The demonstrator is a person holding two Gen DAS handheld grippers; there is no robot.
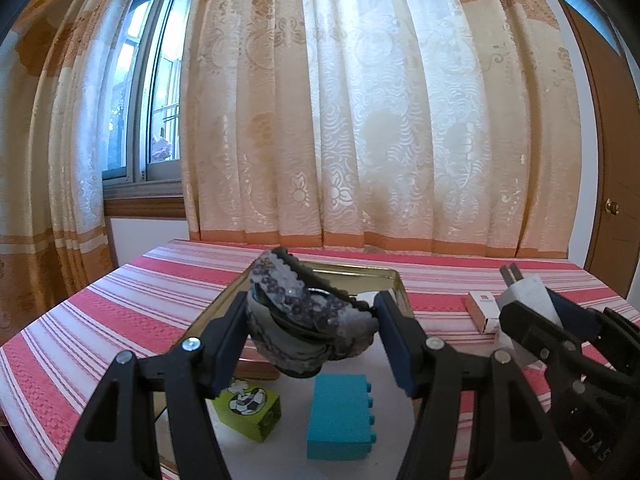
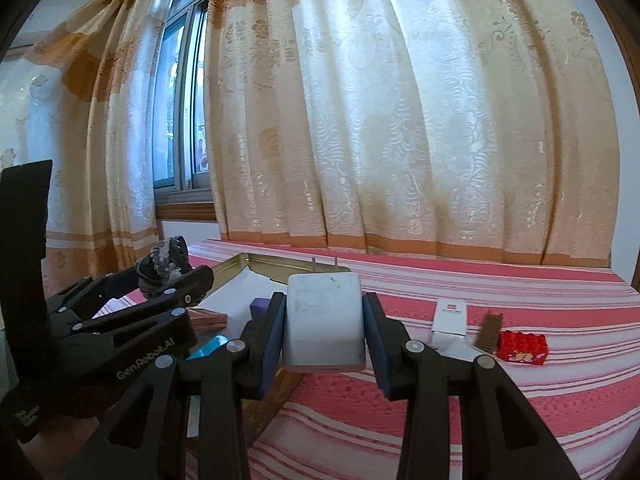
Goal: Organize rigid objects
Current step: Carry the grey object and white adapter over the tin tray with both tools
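My left gripper is shut on a dark hair claw clip trimmed with grey sequins, held above the gold tin tray. Below it in the tray lie a green printed block and a turquoise brick. My right gripper is shut on a white plug charger, prongs pointing away, just right of the tray. In the left wrist view the charger and the right gripper show at the right. The clip shows at the left in the right wrist view.
A small white carton, a brown comb and a red brick lie on the red striped cloth to the right. A purple block and a brown flat box sit in the tray. Curtains hang behind the table.
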